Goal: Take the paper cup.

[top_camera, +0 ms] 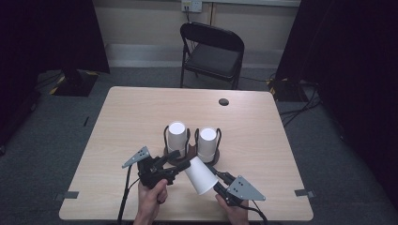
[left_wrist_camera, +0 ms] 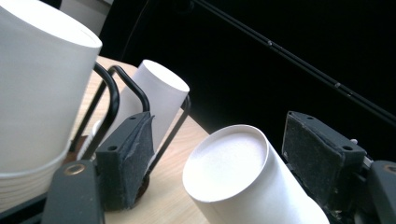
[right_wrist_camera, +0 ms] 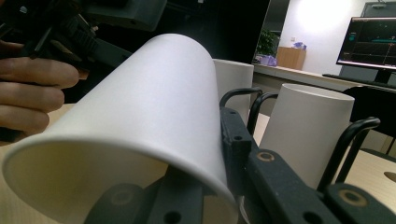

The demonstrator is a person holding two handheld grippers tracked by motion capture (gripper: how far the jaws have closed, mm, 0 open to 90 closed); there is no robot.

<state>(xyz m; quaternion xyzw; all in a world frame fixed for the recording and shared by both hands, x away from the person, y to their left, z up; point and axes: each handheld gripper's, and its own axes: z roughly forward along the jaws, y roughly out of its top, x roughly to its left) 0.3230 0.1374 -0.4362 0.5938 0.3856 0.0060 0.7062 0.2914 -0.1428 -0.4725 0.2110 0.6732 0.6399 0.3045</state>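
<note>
A white paper cup hangs tilted above the table's near middle, its closed base pointing toward the left gripper. My right gripper is shut on the cup's rim wall, one jaw outside and one inside the mouth. My left gripper is open, its pads standing on either side of the cup's base with a gap on the left side. Just beyond, two more white cups stand upside down on black wire holders.
The wooden table has a round cable hole at the back right. A black folding chair stands beyond the far edge. A person's hands hold both grippers at the near edge.
</note>
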